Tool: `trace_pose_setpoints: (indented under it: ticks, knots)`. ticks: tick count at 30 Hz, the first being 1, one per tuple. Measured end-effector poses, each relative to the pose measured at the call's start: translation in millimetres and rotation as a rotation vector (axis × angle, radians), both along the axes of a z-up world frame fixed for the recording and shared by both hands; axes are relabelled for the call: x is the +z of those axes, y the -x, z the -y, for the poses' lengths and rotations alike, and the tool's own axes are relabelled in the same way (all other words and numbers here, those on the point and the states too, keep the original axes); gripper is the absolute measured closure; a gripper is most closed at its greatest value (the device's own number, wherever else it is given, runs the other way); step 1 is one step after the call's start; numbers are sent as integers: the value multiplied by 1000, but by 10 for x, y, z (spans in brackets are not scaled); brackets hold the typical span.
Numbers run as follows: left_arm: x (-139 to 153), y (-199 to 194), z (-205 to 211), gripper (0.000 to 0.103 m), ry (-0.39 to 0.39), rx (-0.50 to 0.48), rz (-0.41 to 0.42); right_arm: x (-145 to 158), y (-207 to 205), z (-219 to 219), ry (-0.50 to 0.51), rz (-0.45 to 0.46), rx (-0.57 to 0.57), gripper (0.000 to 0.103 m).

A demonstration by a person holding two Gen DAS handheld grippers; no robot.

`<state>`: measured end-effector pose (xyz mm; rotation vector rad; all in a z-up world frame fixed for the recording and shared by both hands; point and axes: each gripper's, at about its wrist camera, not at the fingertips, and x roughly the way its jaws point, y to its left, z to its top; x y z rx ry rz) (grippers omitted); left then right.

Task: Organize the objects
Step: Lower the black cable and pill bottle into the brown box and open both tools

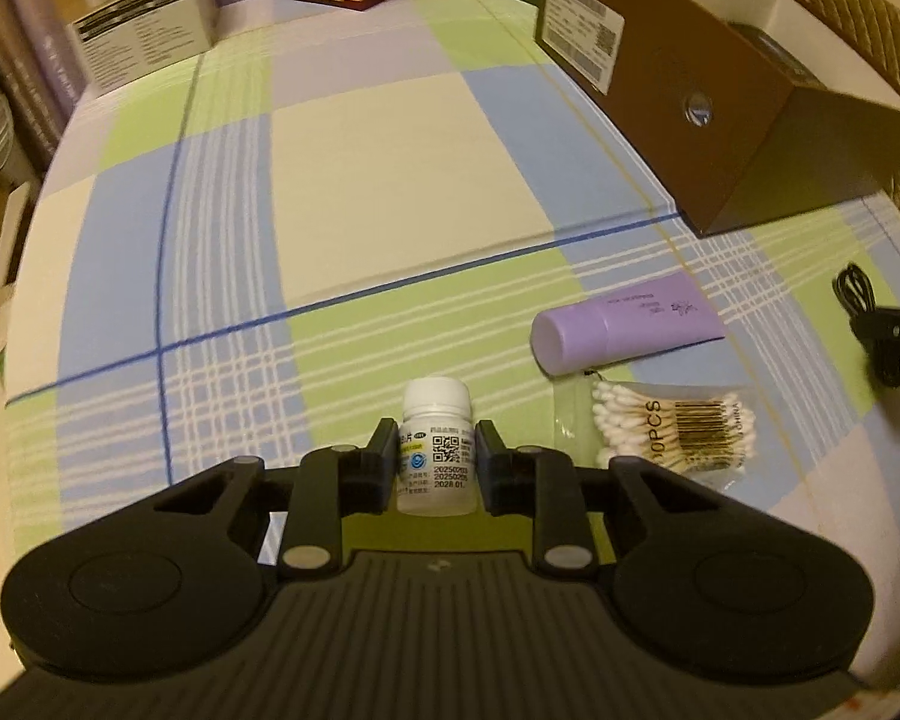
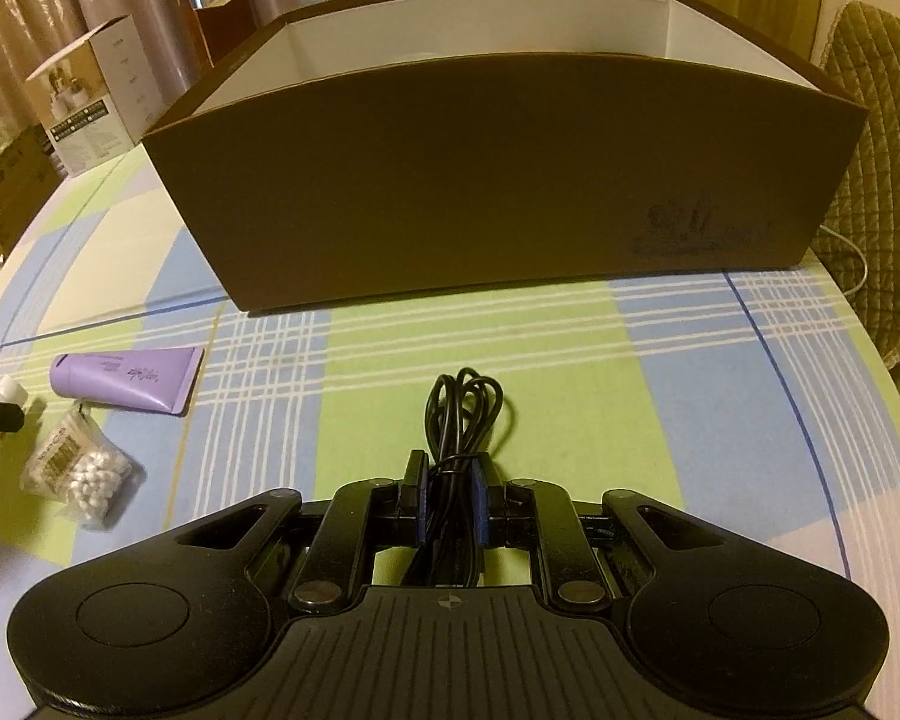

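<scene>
The left gripper point(image 1: 431, 441) has its fingers closed around an upright white pill bottle point(image 1: 435, 450) on the checked worktop point(image 1: 390, 180). Rightward lie a purple tube point(image 1: 627, 324) and a cotton swab packet point(image 1: 675, 429). The right gripper point(image 2: 450, 480) pinches a coiled black cable point(image 2: 462, 420), seemingly resting before the open brown box point(image 2: 480, 180).

matt cardboard box point(image 2: 480, 180), checked cloth point(image 1: 390, 180), glossy plastic bottle point(image 1: 437, 450)

My left gripper point(image 1: 432, 450) is matte black with round side discs and silver pivot screws. My right gripper point(image 2: 450, 495) matches it, with blue pads lining its jaws.
</scene>
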<state>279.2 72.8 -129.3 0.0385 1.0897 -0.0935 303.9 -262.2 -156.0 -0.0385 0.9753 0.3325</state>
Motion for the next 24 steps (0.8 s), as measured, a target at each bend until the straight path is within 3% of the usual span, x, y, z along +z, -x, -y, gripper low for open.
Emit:
trace_pose_setpoints:
  ticks: [11,24]
  knots:
    - [451,205,266,81,42,9,102,303,195,236,-72,51,-12,92]
    - [1068,-188,1195,81,83,-126,236,1043,23,582,-223,162,3,92]
